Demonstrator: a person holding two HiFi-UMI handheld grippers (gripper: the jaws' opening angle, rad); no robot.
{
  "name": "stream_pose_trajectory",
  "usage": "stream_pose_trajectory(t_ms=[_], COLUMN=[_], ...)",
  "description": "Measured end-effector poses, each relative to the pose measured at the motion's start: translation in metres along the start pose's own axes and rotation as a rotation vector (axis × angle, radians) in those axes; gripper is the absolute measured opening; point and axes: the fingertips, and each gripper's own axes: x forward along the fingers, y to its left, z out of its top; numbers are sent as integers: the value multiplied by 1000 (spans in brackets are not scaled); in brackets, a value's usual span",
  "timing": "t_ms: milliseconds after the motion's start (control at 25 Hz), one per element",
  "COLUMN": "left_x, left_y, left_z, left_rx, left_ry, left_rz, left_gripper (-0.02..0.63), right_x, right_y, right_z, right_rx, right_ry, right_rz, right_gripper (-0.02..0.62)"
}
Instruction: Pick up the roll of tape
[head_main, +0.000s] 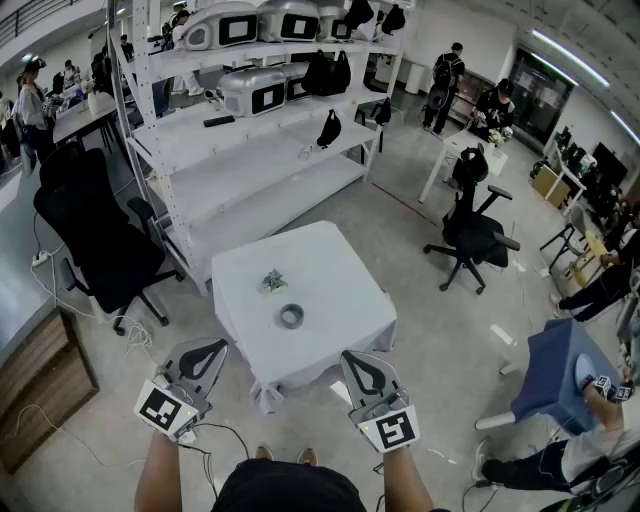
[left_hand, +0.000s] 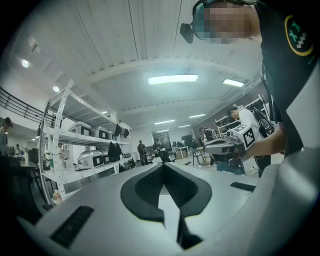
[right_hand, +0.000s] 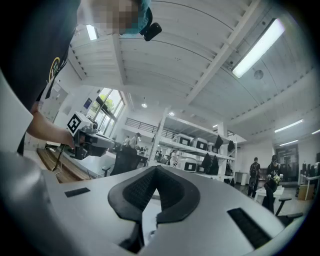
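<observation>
The roll of tape (head_main: 290, 316), a small grey ring, lies flat on the white-clothed table (head_main: 340, 290), near its front middle. Both grippers hang level in front of the table's near edge, short of the tape. My left gripper (head_main: 212, 346) is at the lower left with its jaws together and nothing in them. Lower right of the tape is my right gripper (head_main: 354, 357), shut and holding nothing too. In the left gripper view the jaw tips (left_hand: 164, 165) meet; the right gripper view shows the same (right_hand: 156, 168). Neither gripper view shows the tape.
A small crumpled green-and-white object (head_main: 273, 282) lies on the cloth behind the tape. A white shelving rack (head_main: 250, 150) stands beyond the table, with black office chairs at the left (head_main: 100, 240) and right (head_main: 470, 235). A blue stand (head_main: 560, 375) is at the right; cables trail on the floor.
</observation>
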Motion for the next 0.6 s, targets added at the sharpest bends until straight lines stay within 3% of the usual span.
stream_pose_trajectory(t_ms=[160,600], left_x=[-5,-4], left_y=[7,4], left_z=[-10,-6], left_rx=[30,11], left_ry=[8,6], left_rz=[14,12], left_gripper=[17,17], right_x=[1,-1], right_y=[2,3], right_z=[-2,-4], right_rx=[-3,16], right_ry=[-1,10], right_rz=[-1,3], right_gripper=[18,20])
